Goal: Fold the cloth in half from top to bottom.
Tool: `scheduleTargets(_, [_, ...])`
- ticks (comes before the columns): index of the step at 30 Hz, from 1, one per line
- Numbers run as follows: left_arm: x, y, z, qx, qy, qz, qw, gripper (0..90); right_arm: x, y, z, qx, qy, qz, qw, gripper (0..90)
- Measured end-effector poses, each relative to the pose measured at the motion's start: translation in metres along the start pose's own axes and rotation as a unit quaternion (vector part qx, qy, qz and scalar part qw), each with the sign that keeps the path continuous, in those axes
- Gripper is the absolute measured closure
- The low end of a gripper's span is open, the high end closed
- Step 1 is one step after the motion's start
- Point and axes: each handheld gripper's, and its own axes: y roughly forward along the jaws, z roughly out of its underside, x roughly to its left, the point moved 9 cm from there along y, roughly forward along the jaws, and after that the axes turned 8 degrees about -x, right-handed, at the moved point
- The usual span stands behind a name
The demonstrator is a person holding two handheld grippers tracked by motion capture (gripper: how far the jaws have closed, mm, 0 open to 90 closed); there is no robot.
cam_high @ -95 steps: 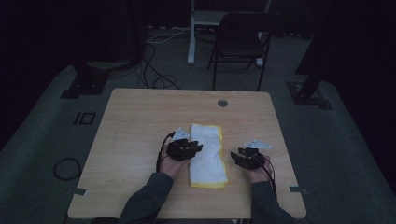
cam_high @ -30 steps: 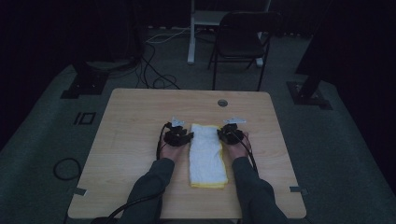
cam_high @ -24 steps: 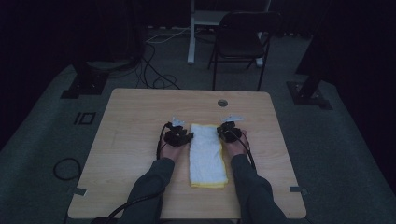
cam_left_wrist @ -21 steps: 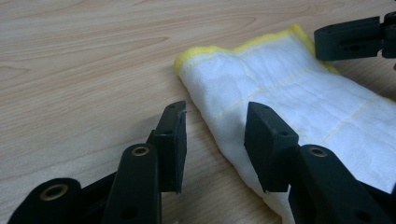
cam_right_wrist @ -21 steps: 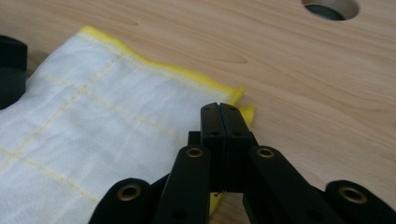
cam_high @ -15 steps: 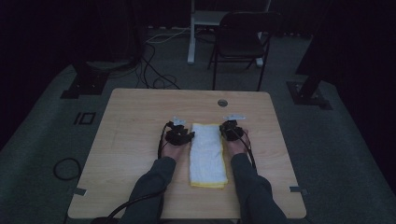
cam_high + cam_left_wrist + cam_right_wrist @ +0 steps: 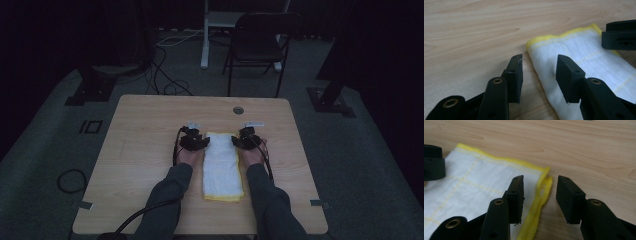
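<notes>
High view: a folded towel [image 7: 223, 167] lies lengthwise on the table [image 7: 150, 130], near the middle and towards the person's edge. The left gripper [image 7: 194, 140] sits at its far left corner, the right gripper [image 7: 246, 138] at its far right corner. Both hands rest low on the wood, one either side of the cloth.

Left gripper view: the jaws stand moderately wide, empty. The towel's folded left edge [image 7: 584, 67] runs up between them, with one jaw over bare wood and the other over the cloth. No pad presses on it.

Right gripper view: the right gripper's jaws have just been opening and now stand apart at a similar gap. The yellow hem of the towel [image 7: 499, 180] lies between them, loose and unpinched, so nothing is held (the layers at that corner part slightly).

Risks, as judged: with the layers splayed at the right corner, a closing jaw may catch only the top ply, and the fold would come apart on lifting. On the left, a jaw riding on top of the cloth could push it sideways instead of pinching it. Uneven closing between the two sides would skew the towel.
</notes>
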Motion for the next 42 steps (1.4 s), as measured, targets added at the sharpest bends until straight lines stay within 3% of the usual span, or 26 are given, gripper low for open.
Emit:
scheduleTargets(3, [0.0,0.002,0.0,0.006,0.0,-0.001,1.0,57.8,0.001,0.0,-0.004,-0.003,0.003,0.001,1.0,58.0])
scheduleTargets(8, [-0.001,0.005,0.002,0.007,0.002,0.002,1.0,58.2,0.001,0.008,-0.001,0.015,0.006,0.0,0.9999,58.3])
scheduleTargets(13, [-0.003,0.007,0.0,0.014,-0.002,0.008,0.9999,57.6,0.005,0.008,-0.001,0.018,0.002,-0.014,0.9997,73.4])
scheduleTargets(15, [-0.009,0.009,0.0,0.025,-0.015,0.036,0.9989,57.9,0.007,0.009,-0.001,0.022,-0.004,-0.016,0.9996,79.8])
scheduleTargets(16, [-0.009,0.009,-0.001,0.029,-0.011,0.033,0.999,58.5,0.008,0.009,-0.001,0.023,-0.003,-0.017,0.9996,82.7])
scheduleTargets(17, [-0.009,0.009,-0.001,0.038,-0.002,0.025,0.999,61.9,0.008,0.009,-0.001,0.024,-0.006,-0.015,0.9996,84.3])
scheduleTargets(20, [-0.007,0.009,-0.001,0.055,-0.01,0.023,0.9982,80.1,0.009,0.008,-0.002,0.021,-0.027,-0.006,0.9994,86.3])
scheduleTargets(22, [-0.007,0.009,-0.003,0.054,-0.003,0.023,0.9983,84.5,0.009,0.007,-0.004,0.015,-0.03,-0.007,0.9994,86.6])
scheduleTargets(25, [-0.007,0.008,-0.007,0.049,0.001,0.023,0.9986,86.2,0.009,0.005,-0.009,0.005,-0.029,-0.01,0.9995,86.8])
scheduleTargets(32, [-0.012,-0.007,-0.035,0.006,0.004,0.036,0.9993,86.2,0.009,-0.01,-0.033,-0.034,-0.037,-0.017,0.9986,86.9])
scheduleTargets(42, [-0.019,-0.015,-0.048,-0.013,0.013,0.045,0.9988,86.2,0.008,-0.019,-0.04,-0.05,-0.03,-0.023,0.998,86.9])
